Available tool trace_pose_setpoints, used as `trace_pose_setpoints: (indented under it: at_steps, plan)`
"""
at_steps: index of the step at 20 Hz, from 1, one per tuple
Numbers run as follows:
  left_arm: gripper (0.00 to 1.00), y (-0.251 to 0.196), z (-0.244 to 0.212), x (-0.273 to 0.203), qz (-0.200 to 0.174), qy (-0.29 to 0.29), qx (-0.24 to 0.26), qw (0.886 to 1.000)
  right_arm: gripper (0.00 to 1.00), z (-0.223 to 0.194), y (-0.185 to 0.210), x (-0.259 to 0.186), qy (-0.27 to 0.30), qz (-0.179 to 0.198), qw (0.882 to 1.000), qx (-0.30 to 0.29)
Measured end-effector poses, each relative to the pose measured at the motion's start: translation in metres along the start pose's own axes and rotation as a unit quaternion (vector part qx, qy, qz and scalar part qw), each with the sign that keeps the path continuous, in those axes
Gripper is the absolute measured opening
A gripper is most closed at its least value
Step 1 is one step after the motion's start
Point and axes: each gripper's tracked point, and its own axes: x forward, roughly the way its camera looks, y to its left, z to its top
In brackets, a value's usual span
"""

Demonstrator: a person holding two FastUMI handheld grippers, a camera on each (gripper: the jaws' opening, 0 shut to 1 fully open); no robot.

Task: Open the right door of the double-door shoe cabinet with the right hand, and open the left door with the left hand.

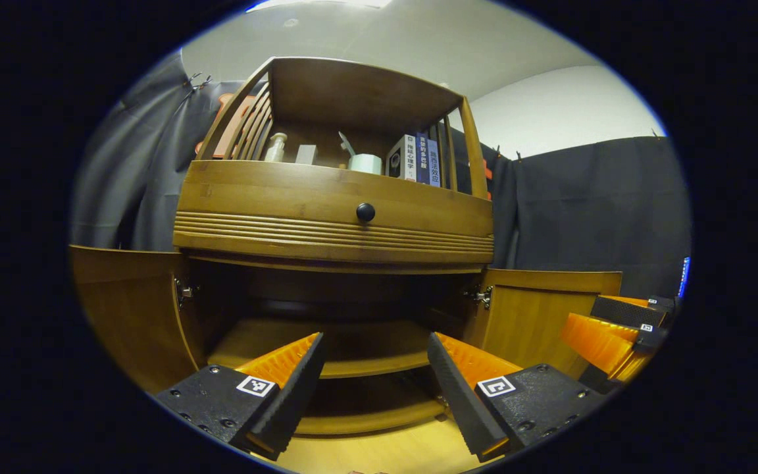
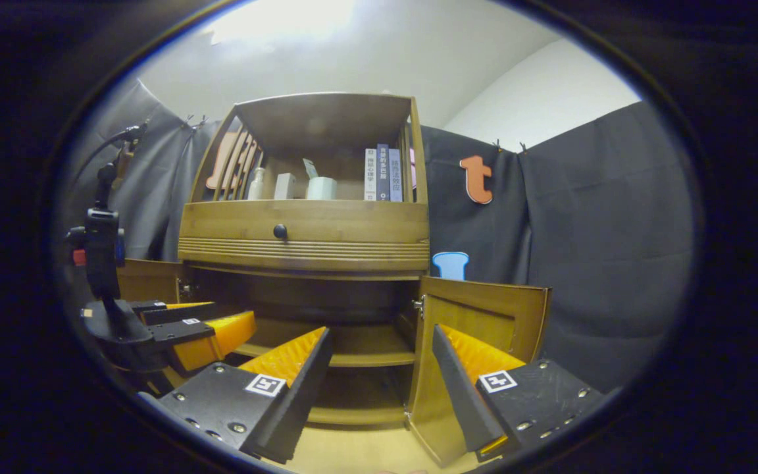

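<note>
The shoe cabinet (image 1: 333,217) is honey-brown bamboo-toned wood, upright, with an open top shelf, a ribbed drawer front bearing a round dark knob (image 1: 365,212) near its middle, and a dark lower compartment holding two curved shelves; its left door (image 1: 132,316) stands swung wide open at 9 o'clock of the compartment, hinged at its edge; its right door (image 2: 478,342) stands open too, at 3 o'clock, a framed panel angled outward.
</note>
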Motion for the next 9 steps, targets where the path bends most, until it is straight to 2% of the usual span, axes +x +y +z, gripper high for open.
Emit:
trace_pose_setpoints:
  at_steps: [1,2,5,6,7,9]
  plan:
    - [0.92,0.003,0.000,-0.002,0.004,0.000,0.000,1.000,0.92,0.000,0.000,0.000,0.000,0.000,1.000,0.000]
    - [0.96,0.005,0.000,-0.003,0.007,0.000,0.001,1.000,0.92,0.001,0.000,-0.001,-0.001,0.000,1.000,0.002]
    - [0.96,0.011,0.003,-0.006,0.013,-0.002,0.002,1.000,0.89,0.002,-0.002,-0.004,-0.004,-0.004,1.000,0.008]
    - [0.99,0.011,0.002,-0.008,0.011,-0.002,0.001,1.000,0.89,0.003,-0.003,-0.005,-0.005,-0.007,1.000,0.008]
    - [0.96,0.010,0.003,-0.008,0.008,-0.002,0.001,1.000,0.89,0.002,-0.006,-0.007,-0.006,-0.011,1.000,0.007]
    - [0.96,0.007,0.003,-0.011,0.000,0.001,0.003,1.000,0.89,0.001,-0.010,-0.012,-0.006,-0.020,1.000,0.005]
